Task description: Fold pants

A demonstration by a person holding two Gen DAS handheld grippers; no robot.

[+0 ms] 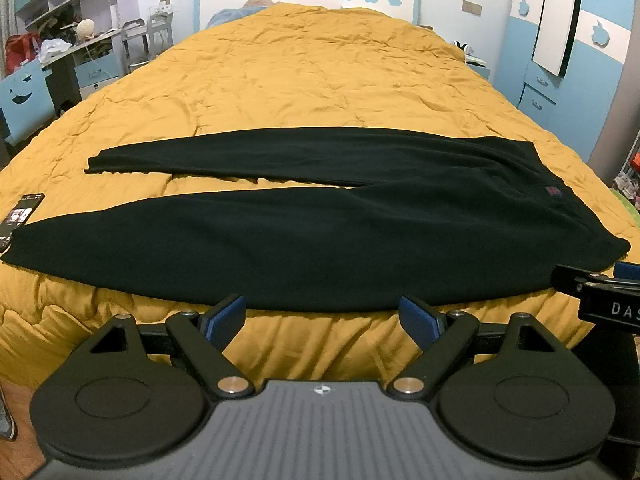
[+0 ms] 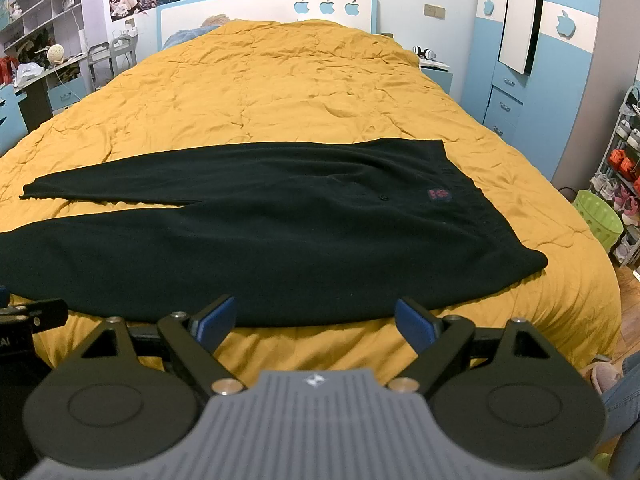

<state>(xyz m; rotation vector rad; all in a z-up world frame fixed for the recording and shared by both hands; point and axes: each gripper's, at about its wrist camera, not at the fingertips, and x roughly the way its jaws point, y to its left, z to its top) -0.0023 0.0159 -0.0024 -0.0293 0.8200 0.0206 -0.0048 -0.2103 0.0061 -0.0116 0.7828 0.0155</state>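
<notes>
Black pants point(image 1: 320, 224) lie flat across the near end of a bed with a yellow quilt point(image 1: 304, 80). The waistband is at the right, the two legs run left and are spread apart. A small red label point(image 2: 439, 194) sits near the waistband. They also show in the right wrist view point(image 2: 280, 232). My left gripper point(image 1: 322, 318) is open and empty, just short of the near leg's edge. My right gripper point(image 2: 314, 320) is open and empty, just short of the pants' near edge by the seat. Part of the right gripper point(image 1: 600, 292) shows at the right of the left wrist view.
A phone point(image 1: 20, 216) lies on the quilt beside the near leg's cuff. A desk and shelves point(image 1: 60, 40) stand to the left of the bed. A blue wardrobe point(image 2: 532, 60), a shoe rack point(image 2: 624, 160) and a green basket point(image 2: 598, 216) stand to the right.
</notes>
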